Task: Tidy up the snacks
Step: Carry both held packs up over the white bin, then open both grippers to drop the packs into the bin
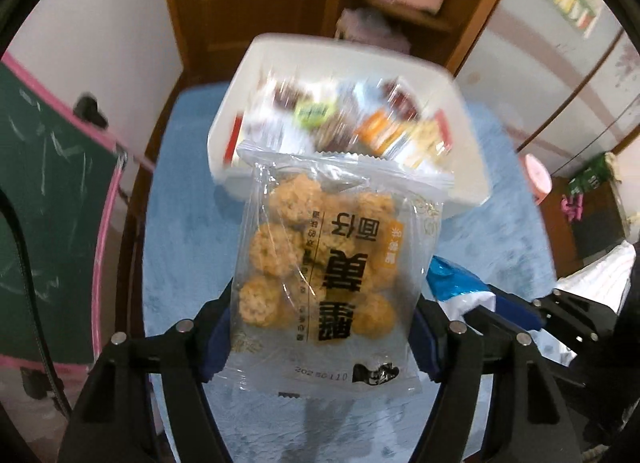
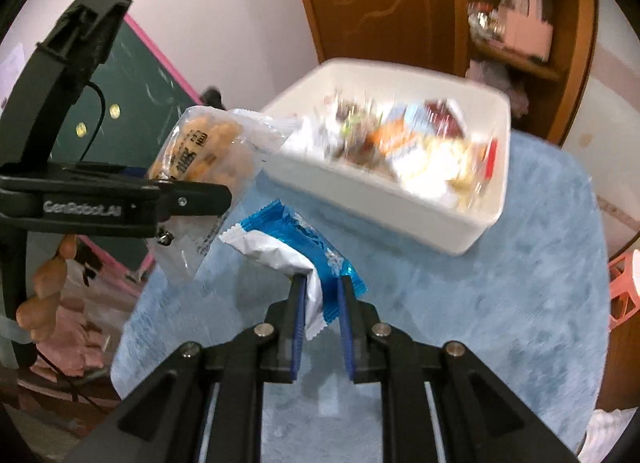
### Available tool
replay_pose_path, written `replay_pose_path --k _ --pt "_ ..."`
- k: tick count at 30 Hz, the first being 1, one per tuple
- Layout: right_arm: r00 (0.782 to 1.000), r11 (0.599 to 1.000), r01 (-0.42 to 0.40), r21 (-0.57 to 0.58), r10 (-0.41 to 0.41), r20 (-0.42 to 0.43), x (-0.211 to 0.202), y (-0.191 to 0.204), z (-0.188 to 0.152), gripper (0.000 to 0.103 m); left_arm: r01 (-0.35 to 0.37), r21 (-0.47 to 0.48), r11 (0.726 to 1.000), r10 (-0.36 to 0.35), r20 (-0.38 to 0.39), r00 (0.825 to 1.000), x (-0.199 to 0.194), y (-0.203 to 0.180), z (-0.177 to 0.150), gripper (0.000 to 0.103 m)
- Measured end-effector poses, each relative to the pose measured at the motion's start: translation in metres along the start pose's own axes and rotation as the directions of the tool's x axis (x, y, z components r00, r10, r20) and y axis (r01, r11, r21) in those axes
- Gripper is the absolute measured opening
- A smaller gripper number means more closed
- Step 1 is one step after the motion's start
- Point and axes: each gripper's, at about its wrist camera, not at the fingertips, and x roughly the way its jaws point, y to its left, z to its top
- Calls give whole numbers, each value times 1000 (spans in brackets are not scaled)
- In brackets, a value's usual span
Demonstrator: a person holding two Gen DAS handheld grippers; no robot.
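Left wrist — one clear snack bag [image 1: 328, 263], one white bin [image 1: 464, 191], one blue packet [image 2: 296, 251]

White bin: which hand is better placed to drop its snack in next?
Left, probably. The clear bag of round snacks held in the left tool already has its top edge overlapping the near rim of the white bin. The right tool holds its blue-and-white packet short of the bin.

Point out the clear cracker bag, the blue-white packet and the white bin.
clear cracker bag [image 1: 320, 263]: left wrist view, middle of its printed front.
blue-white packet [image 2: 296, 241]: right wrist view, blue upper face.
white bin [image 2: 384, 203]: right wrist view, near outer wall.
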Motion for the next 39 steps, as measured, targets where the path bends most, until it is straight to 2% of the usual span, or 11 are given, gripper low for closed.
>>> replay_pose_path --k 3,6,9,14,22,35,36,39 --pt "997 999 33 -15 -32 66 -19 -4 21 15 0 34 999 -3 71 997 -27 -10 19 72" --pt "990 998 66 -12 -64 129 -35 -10 48 16 -33 70 997 22 147 989 -52 -14 43 72" --pt "975 994 112 4 -111 190 -51 -19 80 16 -44 79 996 29 190 981 -66 -17 64 72" --pt "955 985 164 57 -173 240 -59 -37 122 16 -50 65 997 33 241 970 -74 -16 107 73" --pt "955 968 189 163 -220 200 -30 -61 165 16 -42 27 999 35 220 975 -37 -13 159 73" --pt "955 947 231 223 -264 135 14 -71 181 16 -57 -7 998 58 165 985 30 -6 186 74" --pt "954 944 238 227 -272 129 18 -72 181 16 -61 -9 998 61 160 985 34 -5 187 74" --pt "954 937 251 244 -282 102 32 -76 182 17 -53 -21 998 55 129 990 49 -2 189 85"
